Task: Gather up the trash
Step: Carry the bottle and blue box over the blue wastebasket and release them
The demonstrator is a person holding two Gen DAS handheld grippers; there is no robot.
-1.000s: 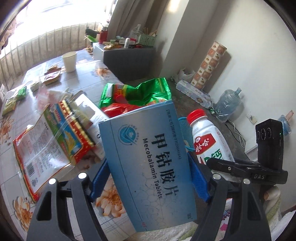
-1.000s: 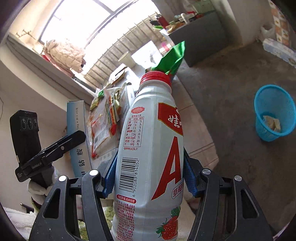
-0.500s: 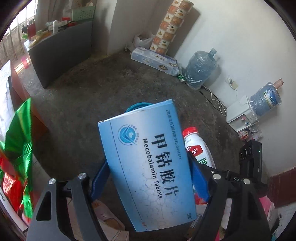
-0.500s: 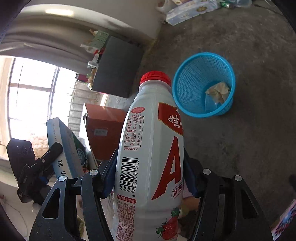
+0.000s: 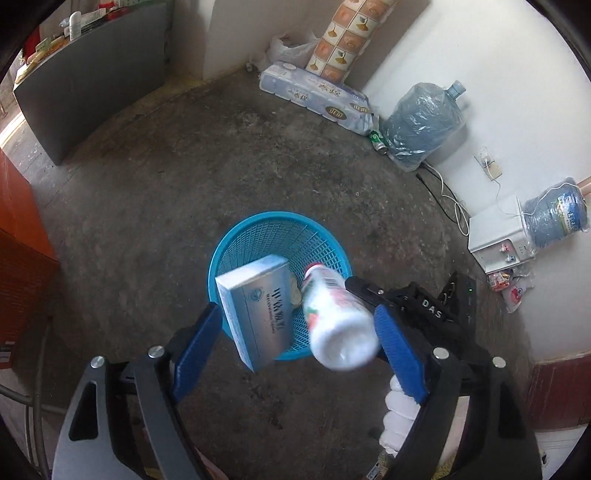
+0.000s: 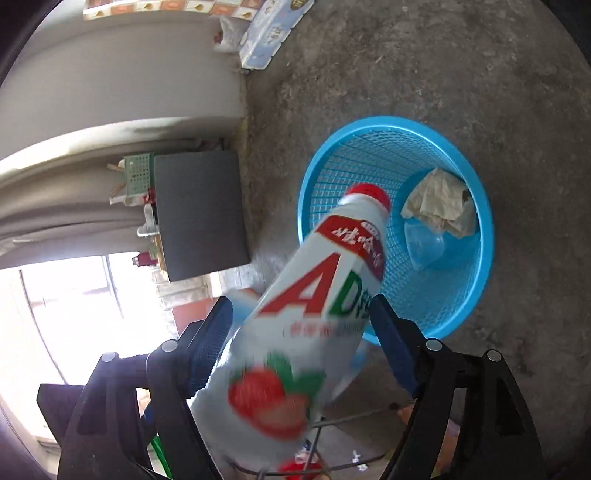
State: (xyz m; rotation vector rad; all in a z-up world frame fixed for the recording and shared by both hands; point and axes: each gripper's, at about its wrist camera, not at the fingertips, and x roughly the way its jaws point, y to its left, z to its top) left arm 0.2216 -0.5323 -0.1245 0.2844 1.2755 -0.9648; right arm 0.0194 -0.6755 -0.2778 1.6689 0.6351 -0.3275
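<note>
Both the left gripper (image 5: 291, 347) and right gripper (image 6: 301, 332) stand spread with nothing clamped, the pale blue cardboard tablet box (image 5: 255, 314) and white red-capped plastic drink bottle (image 6: 314, 295) tumbling loose above the blue mesh plastic wastebasket (image 6: 476, 206), so either could clip its rim and bounce onto the concrete floor (image 5: 184, 166).

A: We see a bare concrete floor (image 5: 192, 177), a dark grey cabinet (image 5: 92, 77) at the back left with clutter on top, too small to name.

B: We also log a pack of toilet rolls (image 5: 317, 99) lying along the white wall (image 5: 480, 74), with a patterned roll (image 5: 347, 33) leaning upright behind it.

A: We note a plastic-wrapped water jug (image 5: 424, 122) just right of the pack, a green can (image 5: 377, 138) between them on the floor.

B: Further right we have a second wrapped jug (image 5: 557, 218) beside a white dispenser (image 5: 498, 236), and a wall socket (image 5: 489, 168) with a cable trailing down.

A: At left we tag an orange-red box (image 5: 22, 236). In the right wrist view we get a bright window (image 6: 74, 314).
</note>
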